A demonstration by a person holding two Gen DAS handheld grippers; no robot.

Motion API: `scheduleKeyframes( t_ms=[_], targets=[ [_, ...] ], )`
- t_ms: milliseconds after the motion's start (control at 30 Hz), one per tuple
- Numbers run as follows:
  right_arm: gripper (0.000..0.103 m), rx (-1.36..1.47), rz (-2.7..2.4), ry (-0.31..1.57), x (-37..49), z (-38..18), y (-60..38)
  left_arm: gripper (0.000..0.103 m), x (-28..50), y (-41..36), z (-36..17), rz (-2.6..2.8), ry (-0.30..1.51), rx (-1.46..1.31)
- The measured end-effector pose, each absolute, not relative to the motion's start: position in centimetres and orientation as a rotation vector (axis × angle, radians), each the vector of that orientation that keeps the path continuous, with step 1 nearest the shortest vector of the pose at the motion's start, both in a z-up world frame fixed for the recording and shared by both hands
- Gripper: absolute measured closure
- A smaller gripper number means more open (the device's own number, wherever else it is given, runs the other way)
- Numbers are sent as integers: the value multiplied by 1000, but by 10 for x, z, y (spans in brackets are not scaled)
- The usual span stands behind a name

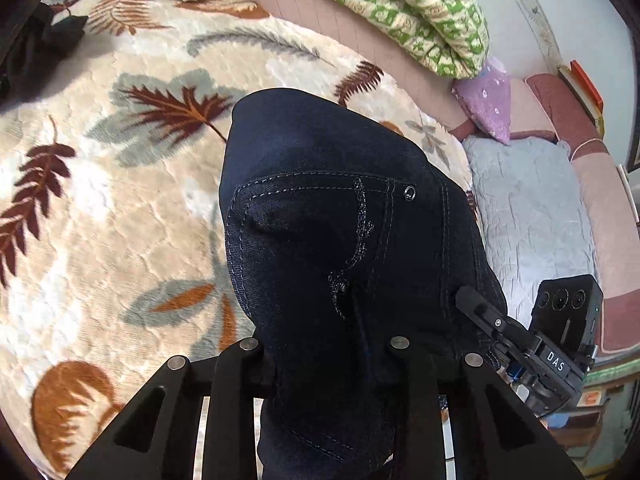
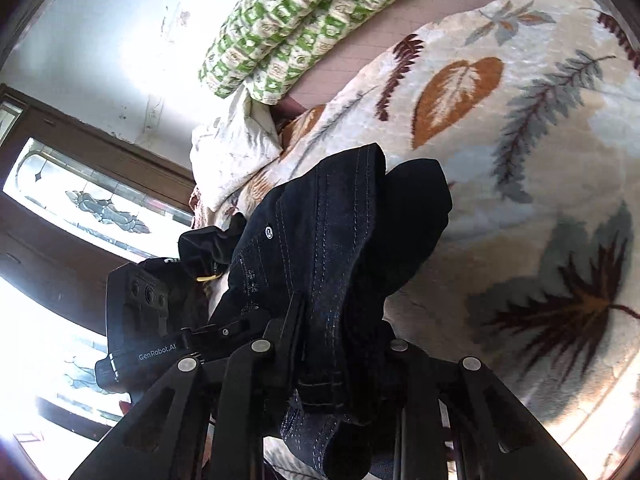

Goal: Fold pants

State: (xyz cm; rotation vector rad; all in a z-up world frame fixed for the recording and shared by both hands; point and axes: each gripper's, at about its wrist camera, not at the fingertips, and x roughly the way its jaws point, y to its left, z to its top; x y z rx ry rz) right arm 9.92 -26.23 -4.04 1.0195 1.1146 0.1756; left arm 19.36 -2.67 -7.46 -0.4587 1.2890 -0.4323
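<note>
The pants (image 1: 340,220) are dark navy jeans with pale stitching and a metal rivet. In the left wrist view they hang bunched from my left gripper (image 1: 328,364), which is shut on the waist end, above the leaf-patterned blanket (image 1: 120,200). In the right wrist view the same jeans (image 2: 340,248) drape over and between the fingers of my right gripper (image 2: 332,360), which is shut on the denim. The right gripper (image 1: 520,344) shows in the left view gripping the jeans' right edge; the left gripper (image 2: 224,332) shows at the jeans' left in the right view. Fingertips are hidden by cloth.
A cream blanket with brown, orange and grey leaves covers the bed. A green-and-white rolled quilt (image 1: 420,12) lies along the wall. A purple pillow (image 1: 488,100) and a pale blue cover (image 1: 528,220) lie at the right. A white pillow (image 2: 228,148) and a window (image 2: 80,200) show in the right view.
</note>
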Motion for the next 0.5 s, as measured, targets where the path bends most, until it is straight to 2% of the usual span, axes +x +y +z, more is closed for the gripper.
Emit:
scheduleKeyframes(
  t_ms=[167, 400, 467, 500],
  targets=[
    [81, 983, 246, 1084, 143, -34, -211, 75, 206, 25, -49, -348, 1214, -378],
    [80, 906, 225, 1189, 187, -87, -138, 73, 237, 54, -94, -220, 1305, -255],
    [73, 855, 201, 1222, 191, -100, -126, 62, 242, 50, -112, -212, 1306, -234],
    [66, 820, 190, 1233, 191, -104, -122, 58, 242, 50, -116, -207, 1297, -221]
  ],
)
